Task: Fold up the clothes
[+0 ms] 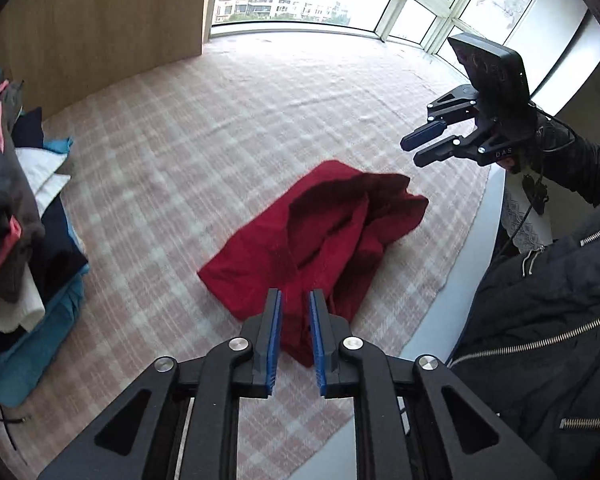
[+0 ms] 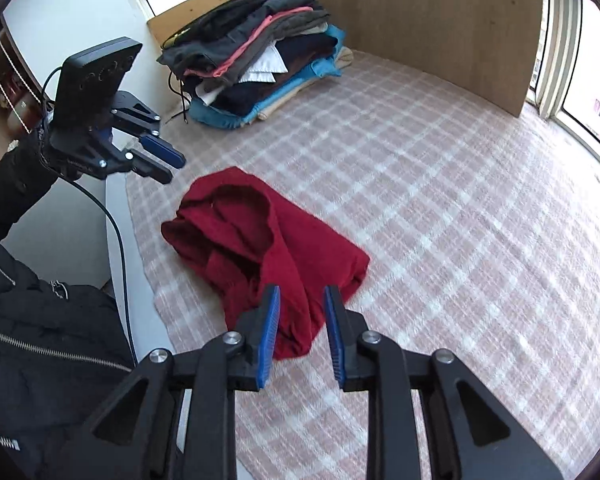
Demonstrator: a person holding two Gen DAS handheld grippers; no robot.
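Red garment (image 1: 300,240) crumpled on checked sheet (image 1: 220,120), below both tools; left tool (image 1: 296,300), right tool (image 2: 302,296) slightly apart, empty.

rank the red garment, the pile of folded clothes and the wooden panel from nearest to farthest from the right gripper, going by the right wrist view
1. red garment, just beyond the right gripper tips, centre.
2. pile of folded clothes, far back, upper left.
3. wooden panel, behind the pile, upper right.
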